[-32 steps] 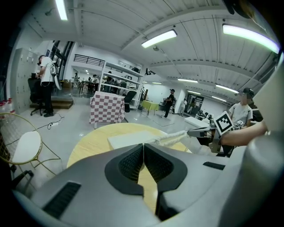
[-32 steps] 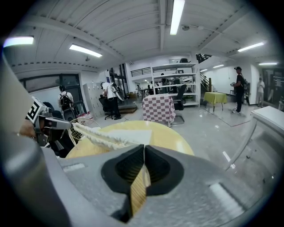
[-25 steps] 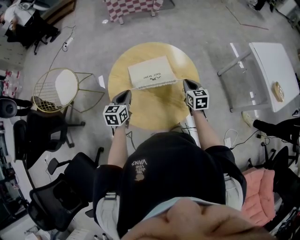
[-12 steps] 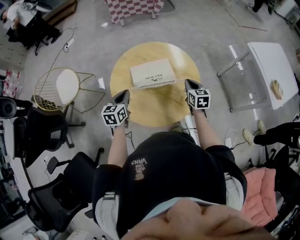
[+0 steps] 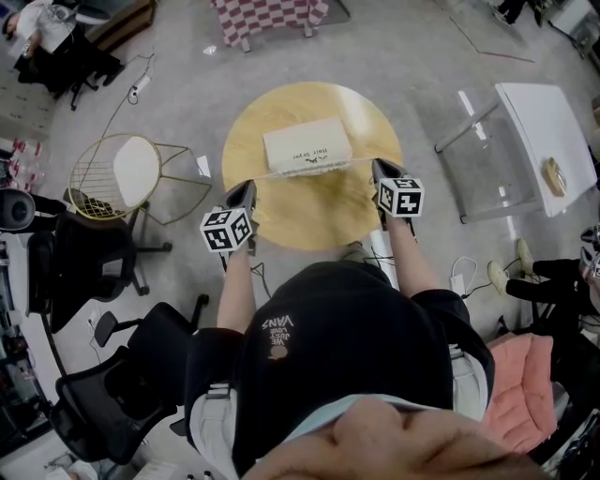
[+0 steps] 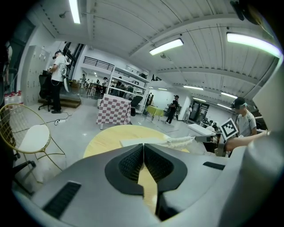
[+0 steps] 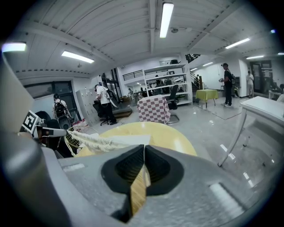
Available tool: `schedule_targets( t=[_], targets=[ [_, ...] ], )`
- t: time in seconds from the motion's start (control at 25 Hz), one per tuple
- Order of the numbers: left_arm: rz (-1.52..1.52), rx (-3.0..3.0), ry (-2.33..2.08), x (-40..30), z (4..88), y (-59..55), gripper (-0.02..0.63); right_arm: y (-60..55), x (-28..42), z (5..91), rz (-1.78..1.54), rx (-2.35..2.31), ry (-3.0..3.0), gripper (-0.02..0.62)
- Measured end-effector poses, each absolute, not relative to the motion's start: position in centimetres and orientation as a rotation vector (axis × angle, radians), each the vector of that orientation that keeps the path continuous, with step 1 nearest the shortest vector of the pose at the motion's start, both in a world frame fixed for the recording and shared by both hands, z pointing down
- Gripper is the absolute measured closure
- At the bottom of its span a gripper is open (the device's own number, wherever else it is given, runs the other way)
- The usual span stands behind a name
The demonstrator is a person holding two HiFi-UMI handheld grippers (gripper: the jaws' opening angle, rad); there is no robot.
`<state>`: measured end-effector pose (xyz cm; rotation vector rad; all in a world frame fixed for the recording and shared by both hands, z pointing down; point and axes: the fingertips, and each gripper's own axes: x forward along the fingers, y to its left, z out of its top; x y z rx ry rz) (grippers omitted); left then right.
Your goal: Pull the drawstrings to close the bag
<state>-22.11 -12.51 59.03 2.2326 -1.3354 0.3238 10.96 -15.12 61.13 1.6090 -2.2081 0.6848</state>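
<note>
My left gripper [image 6: 143,147] has its jaws pressed together at the tips, and in the head view the thin left drawstring [image 5: 259,179] runs from them to the near left corner of the bag [image 5: 307,145]. My right gripper [image 7: 143,150] is likewise clamped. Its jaws meet at the tips on the right drawstring [image 5: 363,164], and the bag's gathered mouth [image 7: 97,141] stretches away from them like a wrinkled rope. The cream bag lies flat on the far half of the round yellow worktop [image 5: 319,211], printed side up, with its bunched mouth along the edge nearest me. My two grippers sit at the near left and near right of the worktop, well apart, with the bag between them. A wire chair with a white seat [image 5: 131,173] stands on the floor to my left. A checkered cloth [image 5: 267,17] shows beyond the worktop, and a white table [image 5: 544,141] stands to my right.
</note>
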Motion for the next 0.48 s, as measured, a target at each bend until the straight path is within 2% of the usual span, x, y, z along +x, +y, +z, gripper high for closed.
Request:
schedule_targets(
  t=[0.48],
  targets=[
    [0.301, 2.201, -1.360, -23.4, 59.4, -13.0, 0.588, -15.2, 11.5, 61.4, 0.714, 1.642, -2.174, 0.594]
  ],
)
